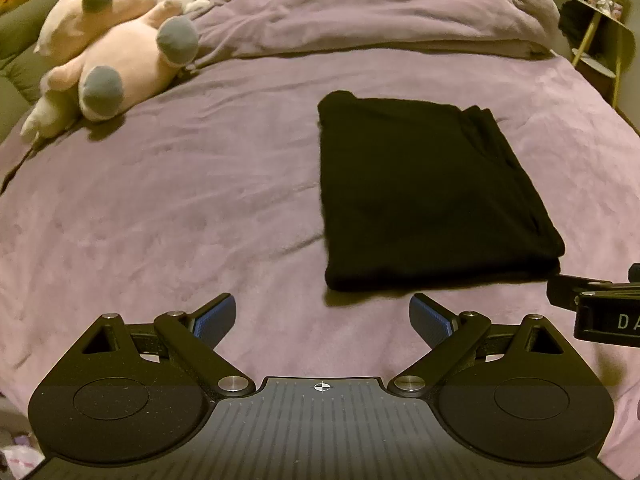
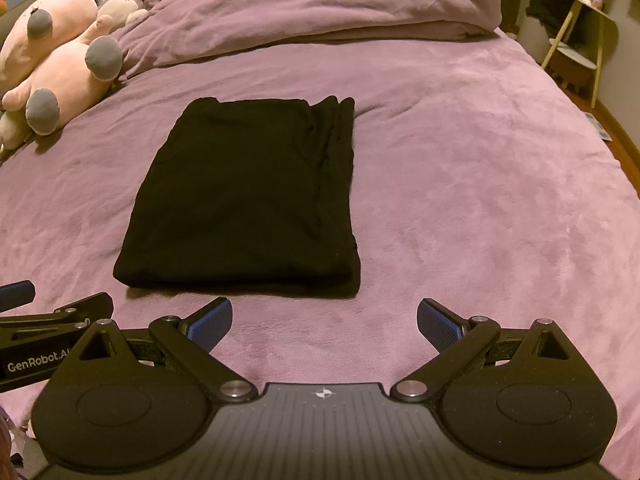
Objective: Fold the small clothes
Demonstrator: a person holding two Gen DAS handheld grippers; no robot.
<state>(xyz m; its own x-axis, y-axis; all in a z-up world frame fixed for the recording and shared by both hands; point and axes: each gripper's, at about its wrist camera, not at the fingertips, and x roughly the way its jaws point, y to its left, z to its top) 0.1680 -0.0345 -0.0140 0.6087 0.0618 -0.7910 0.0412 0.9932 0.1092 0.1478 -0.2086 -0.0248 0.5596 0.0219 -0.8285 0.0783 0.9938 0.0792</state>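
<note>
A black garment (image 1: 428, 192) lies folded into a flat rectangle on the purple bed (image 1: 180, 208); in the right wrist view the same garment (image 2: 248, 200) sits left of centre. My left gripper (image 1: 322, 316) is open, just short of the garment's near edge and to its left, with nothing between its blue pads (image 1: 214, 320). My right gripper (image 2: 324, 320) is also open and empty, hovering just before the garment's near right corner. Each gripper shows at the edge of the other's view: the right gripper body (image 1: 600, 304) and the left gripper body (image 2: 52, 320).
Pink plush toys (image 1: 112, 52) with grey feet lie at the far left of the bed. A bunched purple duvet (image 1: 360, 8) fills the far end. A small side table (image 2: 576, 40) stands beyond the bed's right edge, by the wooden floor (image 2: 616, 128).
</note>
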